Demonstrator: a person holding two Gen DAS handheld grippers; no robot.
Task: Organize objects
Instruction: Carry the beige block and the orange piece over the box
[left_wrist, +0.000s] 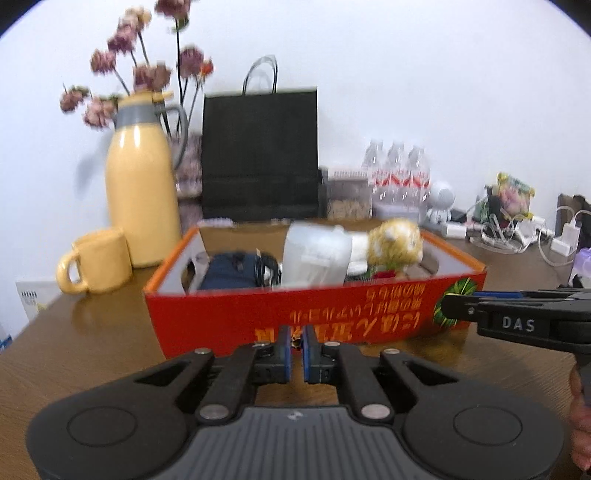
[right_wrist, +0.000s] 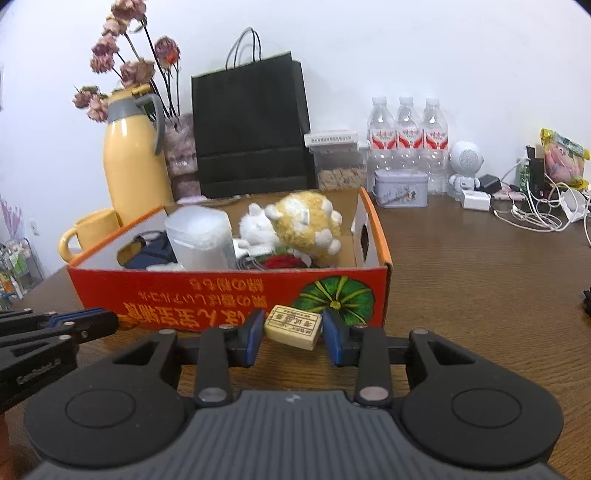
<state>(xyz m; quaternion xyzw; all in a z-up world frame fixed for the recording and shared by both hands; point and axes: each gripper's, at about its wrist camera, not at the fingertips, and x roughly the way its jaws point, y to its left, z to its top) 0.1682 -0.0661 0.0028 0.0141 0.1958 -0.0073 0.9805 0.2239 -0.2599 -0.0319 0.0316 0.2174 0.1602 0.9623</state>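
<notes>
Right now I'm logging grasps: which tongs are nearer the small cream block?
Right. The right tongs hold the cream block between them. The left tongs are off to its left, clear of it, in front of the red box.

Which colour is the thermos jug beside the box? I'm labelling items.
Pale yellow with a grey collar and handle: thermos jug, clearest in the right wrist view.
</notes>
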